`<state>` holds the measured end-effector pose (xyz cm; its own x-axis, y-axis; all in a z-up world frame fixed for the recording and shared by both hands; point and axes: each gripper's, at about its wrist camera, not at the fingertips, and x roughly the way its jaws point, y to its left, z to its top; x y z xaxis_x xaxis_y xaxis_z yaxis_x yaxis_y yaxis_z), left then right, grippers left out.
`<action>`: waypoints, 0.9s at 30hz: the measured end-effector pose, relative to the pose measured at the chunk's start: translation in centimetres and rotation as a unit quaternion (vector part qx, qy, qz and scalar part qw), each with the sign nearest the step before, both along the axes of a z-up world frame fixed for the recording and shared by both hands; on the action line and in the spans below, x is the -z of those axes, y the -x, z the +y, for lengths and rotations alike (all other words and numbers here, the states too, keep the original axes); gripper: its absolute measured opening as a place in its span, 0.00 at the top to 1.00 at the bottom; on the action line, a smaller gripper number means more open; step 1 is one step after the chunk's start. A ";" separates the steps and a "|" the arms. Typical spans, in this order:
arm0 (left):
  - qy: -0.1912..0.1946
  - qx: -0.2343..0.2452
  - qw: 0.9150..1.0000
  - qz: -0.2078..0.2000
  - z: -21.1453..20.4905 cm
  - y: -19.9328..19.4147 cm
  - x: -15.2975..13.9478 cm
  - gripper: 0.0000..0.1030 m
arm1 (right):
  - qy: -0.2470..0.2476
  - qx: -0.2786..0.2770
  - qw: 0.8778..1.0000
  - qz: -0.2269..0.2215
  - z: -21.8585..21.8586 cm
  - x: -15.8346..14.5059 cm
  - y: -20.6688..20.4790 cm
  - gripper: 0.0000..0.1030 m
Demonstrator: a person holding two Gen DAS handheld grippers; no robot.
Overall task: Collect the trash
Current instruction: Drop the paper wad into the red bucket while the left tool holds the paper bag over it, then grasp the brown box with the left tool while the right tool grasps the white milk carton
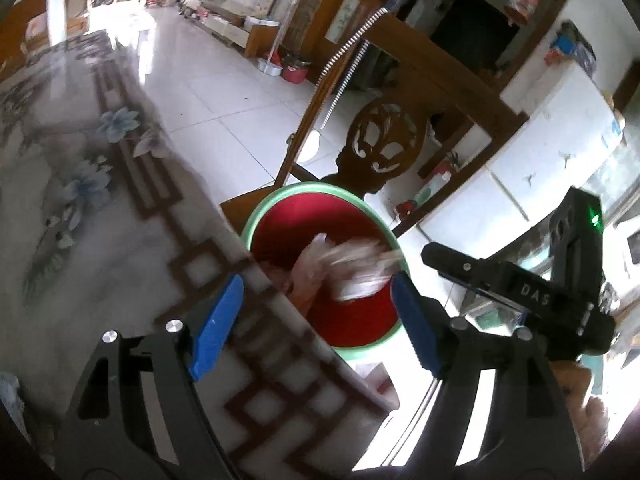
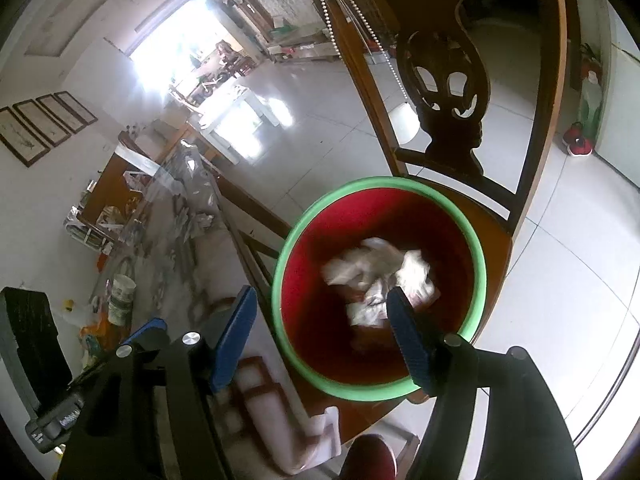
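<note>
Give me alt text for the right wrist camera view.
The open right claw hangs above a red bin with a green rim that holds crumpled white trash. The bin sits on a wooden chair beside a patterned table.

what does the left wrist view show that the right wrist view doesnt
Only the left wrist view shows the blue flower print on the glossy table top, a red basin on the floor and the right gripper from the side.

Only the right wrist view shows four dark framed pictures on the wall, a white paper cup on the table and a bright doorway.

Both show the red bin with a green rim, crumpled white trash in it, the carved wooden chair under it and open blue-padded jaws.
</note>
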<state>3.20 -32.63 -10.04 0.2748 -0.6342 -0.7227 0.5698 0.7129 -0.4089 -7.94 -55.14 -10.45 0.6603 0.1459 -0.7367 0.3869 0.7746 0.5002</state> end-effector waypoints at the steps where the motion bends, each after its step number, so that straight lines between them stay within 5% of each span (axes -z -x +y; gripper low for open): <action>1: 0.005 -0.006 1.000 0.003 0.6 0.0 -0.2 0.28 | 0.001 -0.003 1.000 0.000 0.3 -0.3 -0.1 0.35; 9: 0.011 -0.094 0.995 -0.023 8.9 1.6 -3.1 0.28 | 0.011 -0.064 0.997 -0.049 5.4 -5.5 -1.0 0.35; 16: 0.019 -0.219 0.975 -0.018 20.3 3.8 -4.5 0.28 | 0.027 -0.177 0.981 -0.073 14.9 -8.1 -2.6 0.28; 23: -0.013 -0.325 0.945 -0.033 31.5 5.5 -5.1 0.25 | 0.059 -0.329 0.942 -0.010 25.2 -6.1 -5.0 0.28; 27: -0.017 -0.372 0.928 -0.004 35.7 5.1 -3.2 0.25 | 0.091 -0.389 0.917 0.006 30.1 -5.1 -6.2 0.28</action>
<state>-1.93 3.03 -6.85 0.6322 -0.2451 -0.7350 -0.0817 0.9223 -0.3779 -1.69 -25.04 -5.39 0.4006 0.4428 -0.8022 -0.3126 0.8890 0.3346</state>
